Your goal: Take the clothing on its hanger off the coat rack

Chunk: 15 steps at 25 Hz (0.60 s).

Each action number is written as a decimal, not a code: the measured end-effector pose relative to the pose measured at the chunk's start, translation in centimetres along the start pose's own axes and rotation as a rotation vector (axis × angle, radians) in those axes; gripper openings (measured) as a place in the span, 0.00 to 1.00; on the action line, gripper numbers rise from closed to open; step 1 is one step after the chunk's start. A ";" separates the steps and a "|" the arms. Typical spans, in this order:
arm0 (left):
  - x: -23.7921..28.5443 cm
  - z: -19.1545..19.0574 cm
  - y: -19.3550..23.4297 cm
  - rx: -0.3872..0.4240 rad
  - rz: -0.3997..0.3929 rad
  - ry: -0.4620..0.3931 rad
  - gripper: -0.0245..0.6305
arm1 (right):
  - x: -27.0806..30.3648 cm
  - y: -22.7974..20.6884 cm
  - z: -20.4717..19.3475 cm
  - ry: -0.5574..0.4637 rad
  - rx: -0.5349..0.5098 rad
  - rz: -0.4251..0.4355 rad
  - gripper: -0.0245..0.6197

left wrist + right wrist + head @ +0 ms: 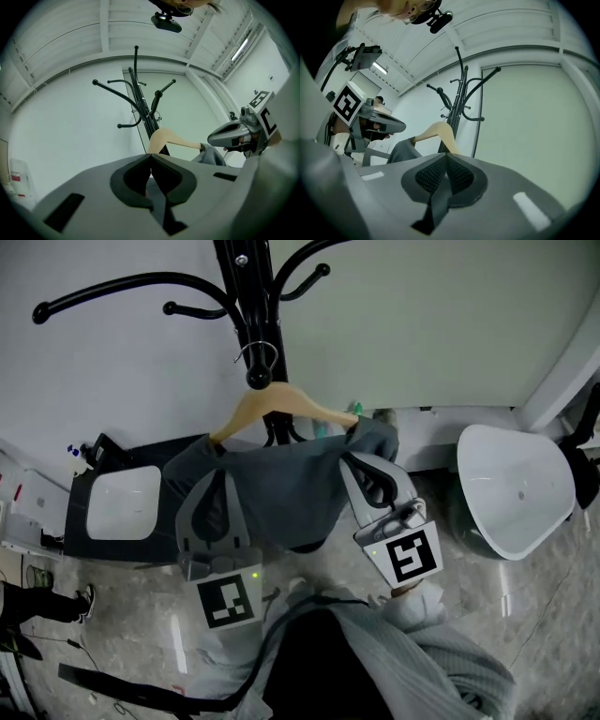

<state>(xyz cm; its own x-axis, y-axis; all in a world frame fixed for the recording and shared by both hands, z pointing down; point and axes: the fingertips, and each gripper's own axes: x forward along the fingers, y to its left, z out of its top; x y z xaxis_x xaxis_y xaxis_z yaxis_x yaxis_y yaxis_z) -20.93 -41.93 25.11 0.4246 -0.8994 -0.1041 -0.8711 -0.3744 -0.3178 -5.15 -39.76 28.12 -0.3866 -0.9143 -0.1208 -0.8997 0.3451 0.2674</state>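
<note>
A black coat rack stands against the white wall. A wooden hanger with a metal hook sits right in front of the pole; I cannot tell whether the hook rests on a peg. A grey garment drapes over the hanger. My left gripper is shut on the garment's left shoulder, cloth pinched between its jaws. At the other shoulder my right gripper is likewise shut on cloth. Each gripper view shows the hanger just beyond the jaws.
A white rounded seat stands at the right on the stone floor. A black-framed white unit lies at the left, beside the rack's base. Someone's shoe shows at the far left edge.
</note>
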 end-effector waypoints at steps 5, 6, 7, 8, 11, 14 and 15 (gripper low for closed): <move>1.7 0.4 0.6 0.157 -0.064 -0.023 0.05 | 1.6 -0.5 0.8 0.022 -0.103 -0.089 0.05; 2.0 0.4 0.8 0.176 -0.059 -0.025 0.05 | 2.0 -0.5 0.9 0.029 -0.134 -0.096 0.05; 2.3 0.4 1.0 0.193 -0.052 -0.028 0.05 | 2.3 -0.5 1.0 0.034 -0.160 -0.101 0.05; 2.6 0.5 1.1 0.207 -0.043 -0.033 0.05 | 2.6 -0.5 1.0 0.039 -0.181 -0.104 0.07; 3.4 0.9 1.2 0.248 -0.019 -0.042 0.05 | 3.3 -0.6 1.2 0.057 -0.233 -0.098 0.09; 4.6 1.0 0.8 0.332 -0.015 -0.021 0.19 | 4.4 -1.1 1.1 0.077 -0.277 -0.075 0.18; 5.0 0.8 0.6 0.360 -0.012 -0.016 0.22 | 4.8 -1.2 0.9 0.092 -0.293 -0.067 0.21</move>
<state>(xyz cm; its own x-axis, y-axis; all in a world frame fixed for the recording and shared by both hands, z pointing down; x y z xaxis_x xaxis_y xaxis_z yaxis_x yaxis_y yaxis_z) -19.16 -46.46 23.59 0.4401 -0.8909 -0.1119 -0.7245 -0.2787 -0.6304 -6.15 -44.39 26.38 -0.2967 -0.9528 -0.0640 -0.8204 0.2200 0.5278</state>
